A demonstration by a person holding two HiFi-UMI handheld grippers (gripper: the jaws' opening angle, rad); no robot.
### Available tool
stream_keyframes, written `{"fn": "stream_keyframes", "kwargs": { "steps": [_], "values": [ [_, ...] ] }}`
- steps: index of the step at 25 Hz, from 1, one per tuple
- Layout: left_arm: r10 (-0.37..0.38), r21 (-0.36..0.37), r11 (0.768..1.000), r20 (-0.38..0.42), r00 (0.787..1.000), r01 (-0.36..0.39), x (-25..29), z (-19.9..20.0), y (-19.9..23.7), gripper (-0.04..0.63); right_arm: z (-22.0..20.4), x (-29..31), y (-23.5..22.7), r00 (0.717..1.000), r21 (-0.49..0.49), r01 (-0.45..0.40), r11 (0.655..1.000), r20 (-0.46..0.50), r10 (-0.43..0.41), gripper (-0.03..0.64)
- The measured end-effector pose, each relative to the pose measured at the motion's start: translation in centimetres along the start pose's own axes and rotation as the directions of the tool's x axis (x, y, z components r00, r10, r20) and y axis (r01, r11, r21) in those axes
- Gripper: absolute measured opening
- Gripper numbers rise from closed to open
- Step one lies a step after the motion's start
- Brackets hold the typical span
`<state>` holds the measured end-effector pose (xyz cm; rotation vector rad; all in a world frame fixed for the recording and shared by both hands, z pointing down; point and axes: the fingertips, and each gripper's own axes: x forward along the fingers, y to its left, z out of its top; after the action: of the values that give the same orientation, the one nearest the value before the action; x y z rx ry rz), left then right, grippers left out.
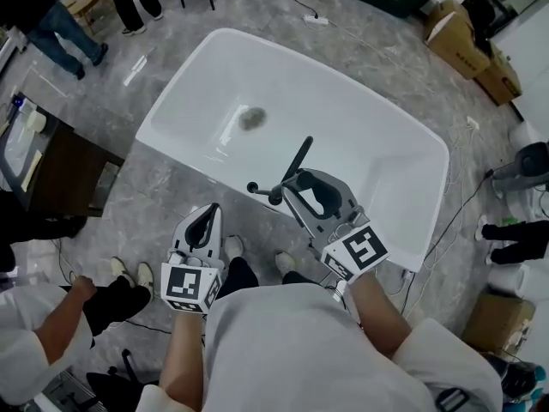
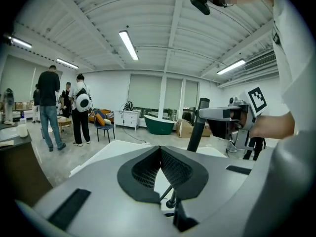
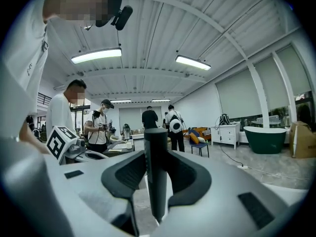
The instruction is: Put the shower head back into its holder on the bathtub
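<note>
The black shower head (image 1: 298,161) is a slim rod that stands tilted over the near rim of the white bathtub (image 1: 206,54). My right gripper (image 1: 290,187) is shut on its handle; in the right gripper view the shower head (image 3: 155,177) rises upright between the pads. A small black holder fitting (image 1: 251,188) sits on the rim just left of the rod's lower end. My left gripper (image 1: 206,215) hovers outside the tub's near rim, left of the right one, jaws shut with nothing in them. In the left gripper view, my left gripper (image 2: 159,151) faces the shower head (image 2: 196,127).
The tub's drain (image 1: 253,118) lies in its middle. Several people (image 1: 51,24) stand at the far left, and another person's feet (image 1: 129,273) are close on my left. A dark table (image 1: 60,166) is left of the tub, cardboard boxes (image 1: 467,41) far right.
</note>
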<state>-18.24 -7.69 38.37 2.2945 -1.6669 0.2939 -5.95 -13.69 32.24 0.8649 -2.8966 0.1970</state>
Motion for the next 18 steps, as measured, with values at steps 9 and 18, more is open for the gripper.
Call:
{"fn": "stream_keyframes", "kwargs": {
  "steps": [9, 18],
  "values": [
    [-0.087, -0.005, 0.996, -0.022, 0.996, 0.087, 1.0, -0.8, 3.0, 0.012, -1.5, 3.0, 0.5, 0.996, 0.008, 0.076, 0.997, -0.039, -0.076, 0.143],
    [-0.163, -0.024, 0.986, -0.057, 0.985, 0.162, 2.8, -2.3, 3.9, 0.012, -4.4, 4.8, -0.3, 0.987, 0.039, 0.144, 0.989, -0.082, -0.14, 0.143]
  ]
}}
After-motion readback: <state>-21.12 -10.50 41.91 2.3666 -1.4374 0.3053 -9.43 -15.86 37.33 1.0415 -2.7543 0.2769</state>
